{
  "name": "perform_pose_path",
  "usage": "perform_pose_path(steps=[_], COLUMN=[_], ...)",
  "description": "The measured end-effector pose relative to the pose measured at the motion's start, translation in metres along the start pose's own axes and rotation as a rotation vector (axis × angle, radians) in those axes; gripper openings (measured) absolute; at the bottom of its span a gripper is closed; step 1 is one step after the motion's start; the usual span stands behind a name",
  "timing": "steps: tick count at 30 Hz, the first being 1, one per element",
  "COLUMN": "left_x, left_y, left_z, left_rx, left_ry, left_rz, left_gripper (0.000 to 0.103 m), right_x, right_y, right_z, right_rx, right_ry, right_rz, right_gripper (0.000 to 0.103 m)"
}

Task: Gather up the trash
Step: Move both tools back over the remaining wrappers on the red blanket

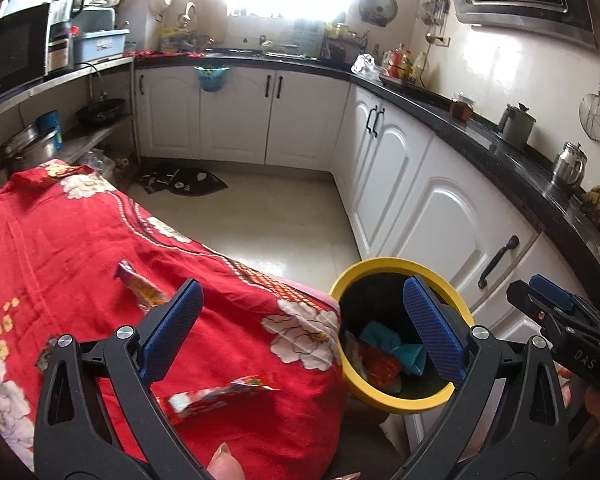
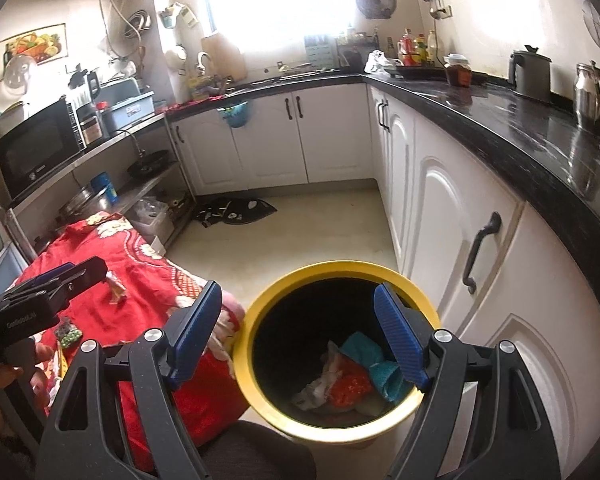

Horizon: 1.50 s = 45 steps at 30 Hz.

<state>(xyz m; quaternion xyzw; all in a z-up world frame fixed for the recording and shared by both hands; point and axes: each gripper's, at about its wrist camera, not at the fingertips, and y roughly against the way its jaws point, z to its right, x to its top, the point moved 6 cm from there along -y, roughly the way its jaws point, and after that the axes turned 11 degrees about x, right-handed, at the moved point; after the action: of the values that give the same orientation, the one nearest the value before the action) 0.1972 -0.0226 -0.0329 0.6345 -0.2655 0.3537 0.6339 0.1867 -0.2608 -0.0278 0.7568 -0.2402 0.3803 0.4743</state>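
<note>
My left gripper (image 1: 302, 332) hangs with jaws spread wide and nothing between them, above the seam where the red floral cloth (image 1: 100, 240) covering the table meets the yellow-rimmed bin (image 1: 384, 268) at lower right of the left wrist view. My right gripper (image 2: 298, 334) is likewise released and empty, poised directly over the bin mouth at lower centre of the right wrist view.

Task items: one wrapper (image 1: 220, 394) lies on the cloth at bottom centre of the left wrist view, just below my left jaws; a second wrapper (image 1: 140, 286) lies further up the cloth, partly hidden behind my left finger. A small green packet (image 2: 69, 334) shows at left in the right wrist view. The bin already holds crumpled trash (image 2: 352, 376).

Risks, as I judge them: the loose, rumpled cloth may be pinched along with a thin wrapper and drag; a flat wrapper may slip from the pads; the two grippers sit near each other by the bin and could collide; a knock on the rim might tip the bin.

Pose: both grippers pitch moderately downward, side by side.
</note>
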Motion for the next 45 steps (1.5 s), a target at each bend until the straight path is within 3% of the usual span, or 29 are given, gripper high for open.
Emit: perform_pose_path(steps=[25, 45], left_x=[-0.006, -0.031], left_y=[0.027, 0.035], left_z=[-0.097, -0.171], left_rx=[0.139, 0.251], left_ry=[0.119, 0.203], left_rz=[0.038, -0.011], left_gripper=[0.092, 0.092], right_x=[0.001, -0.006], right_y=[-0.022, -0.075], right_z=[-0.093, -0.156], right_rx=[0.141, 0.245], right_ry=[0.127, 0.249], right_rz=[-0.041, -0.137], right_gripper=[0.076, 0.076])
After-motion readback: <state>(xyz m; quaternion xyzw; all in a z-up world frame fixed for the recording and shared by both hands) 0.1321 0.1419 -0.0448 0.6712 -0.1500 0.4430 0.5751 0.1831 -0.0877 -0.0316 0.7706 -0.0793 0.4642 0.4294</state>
